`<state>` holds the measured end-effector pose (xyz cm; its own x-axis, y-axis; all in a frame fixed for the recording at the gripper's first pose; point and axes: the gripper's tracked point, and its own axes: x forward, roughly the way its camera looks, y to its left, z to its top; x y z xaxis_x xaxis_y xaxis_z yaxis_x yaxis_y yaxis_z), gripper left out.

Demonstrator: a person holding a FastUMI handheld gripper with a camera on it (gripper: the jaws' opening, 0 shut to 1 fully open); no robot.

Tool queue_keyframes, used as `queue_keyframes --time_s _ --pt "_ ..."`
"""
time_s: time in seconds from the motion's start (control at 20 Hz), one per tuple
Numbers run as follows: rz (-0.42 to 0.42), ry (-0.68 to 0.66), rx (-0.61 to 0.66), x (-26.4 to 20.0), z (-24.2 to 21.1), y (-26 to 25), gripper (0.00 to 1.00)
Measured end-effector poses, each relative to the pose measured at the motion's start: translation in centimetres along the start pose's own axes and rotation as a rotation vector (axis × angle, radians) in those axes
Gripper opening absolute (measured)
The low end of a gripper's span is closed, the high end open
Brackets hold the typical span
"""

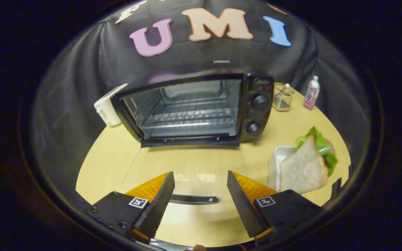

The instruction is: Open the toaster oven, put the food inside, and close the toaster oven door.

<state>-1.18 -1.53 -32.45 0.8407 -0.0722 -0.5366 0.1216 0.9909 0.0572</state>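
The black toaster oven (201, 108) stands at the back of the wooden table (110, 157) with its mouth open and a bare wire rack (190, 113) inside. Its glass door (187, 164) lies folded down flat toward me, the table showing through it. The door's dark handle (194, 199) sits between my fingers, untouched. My gripper (200, 173) is open, fingers wide apart just above the door's front edge. The food, a sandwich (305, 167) of white bread with lettuce, leans on a white dish (278, 157) just right of my right finger.
A white box-like object (108, 106) sits against the oven's left side. Two knobs (261, 102) are on the oven's right panel. Behind to the right stand a small wire holder (283, 99) and a bottle (311, 93).
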Motion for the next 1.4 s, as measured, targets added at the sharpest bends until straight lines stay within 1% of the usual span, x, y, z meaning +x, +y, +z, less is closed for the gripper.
queue_keyframes --time_s 0.15,0.35,0.45,0.6,0.8,1.1,1.3,1.35,1.4 --pt "-0.095 -0.045 -0.019 -2.0 2.7 -4.3 0.96" --pt "-0.201 -0.071 -0.019 -3.5 5.3 -9.7 0.96" --pt "-0.230 -0.054 0.005 -3.6 5.3 -11.7 0.96" --pt "-0.252 -0.022 0.051 -3.5 4.4 -14.3 0.96" --pt "-0.237 0.057 0.117 -2.4 2.0 -16.0 0.96" --pt "-0.213 0.162 0.101 -0.5 -1.5 -17.4 0.96" --pt "-0.206 0.210 0.097 0.3 -2.6 -17.7 0.93" --pt "-0.186 0.223 0.119 0.4 -2.8 -17.2 0.84" --pt "-0.147 0.237 0.151 0.5 -2.9 -16.4 0.75"
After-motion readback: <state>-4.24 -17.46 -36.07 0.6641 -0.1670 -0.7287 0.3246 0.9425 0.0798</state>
